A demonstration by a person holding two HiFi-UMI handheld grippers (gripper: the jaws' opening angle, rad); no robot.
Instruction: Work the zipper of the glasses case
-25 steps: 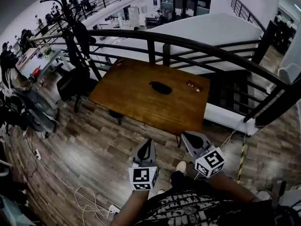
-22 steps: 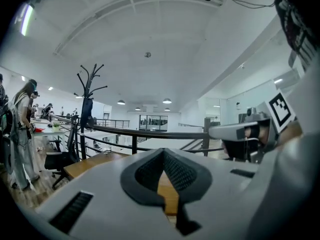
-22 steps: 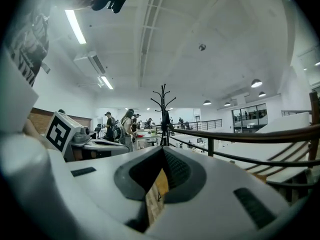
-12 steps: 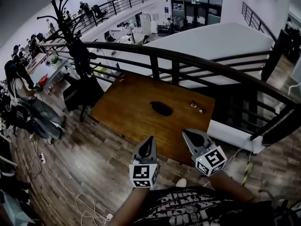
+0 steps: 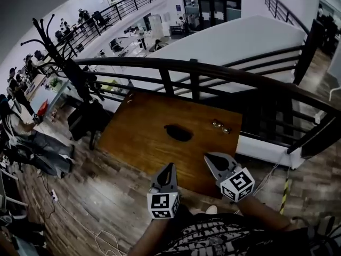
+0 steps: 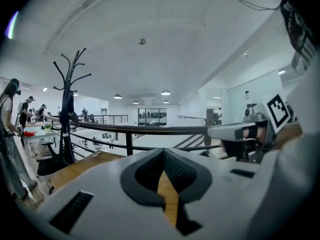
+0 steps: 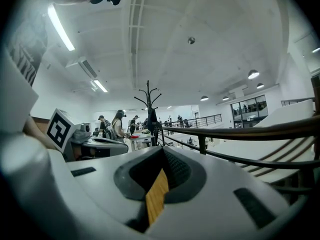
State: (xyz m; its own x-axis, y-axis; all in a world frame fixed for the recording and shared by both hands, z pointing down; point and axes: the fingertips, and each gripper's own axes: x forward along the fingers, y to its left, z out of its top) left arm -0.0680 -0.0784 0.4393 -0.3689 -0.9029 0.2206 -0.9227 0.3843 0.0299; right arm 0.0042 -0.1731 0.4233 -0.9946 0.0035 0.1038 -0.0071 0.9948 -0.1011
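Darkness is most of what we can report of the glasses case (image 5: pixel 178 133): it is a small, low oval, black or close to it. It lies with its long side running left to right near the middle of the wooden table (image 5: pixel 133 143), with bare wood all round it. In the head view it is too small for us to make out the zipper, or whether the case is zipped or unzipped. To its right, apart from it and nearer the table's far right corner, lies a small glinting object (image 5: pixel 220 126) that may be a pair of glasses. We hold both claws at the table's near edge, well short of the case. The left gripper (image 5: pixel 170 167) is on the near left, and the right gripper (image 5: pixel 206 157) is beside it, slightly further in. Each gripper's own view shows its jaws closed tip to tip with nothing held between them. Only a sliver of the table's wood shows through the slot behind the tips. Beyond the table runs a dark railing (image 5: pixel 224 73), and a coat stand (image 5: pixel 56 52) rises at the left.
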